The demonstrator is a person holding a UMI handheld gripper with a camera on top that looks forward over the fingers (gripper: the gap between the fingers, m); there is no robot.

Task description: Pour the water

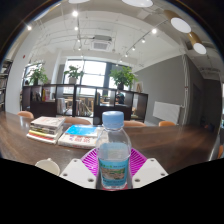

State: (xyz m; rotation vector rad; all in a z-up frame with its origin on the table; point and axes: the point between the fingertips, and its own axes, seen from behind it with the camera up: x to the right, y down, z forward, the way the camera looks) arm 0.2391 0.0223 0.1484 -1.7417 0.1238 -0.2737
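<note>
A clear plastic water bottle (113,152) with a blue cap and a blue-green label stands upright between my gripper's (113,170) fingers. Both pink pads (92,160) press against its sides, so the gripper is shut on it. The bottle's base is hidden below the fingers. I see no cup or other vessel.
A brown wooden table (30,148) stretches ahead. A stack of books (45,127) and a magazine (78,135) lie on it, left of the bottle. Chairs, dark partitions and potted plants (122,78) stand beyond, in front of large windows.
</note>
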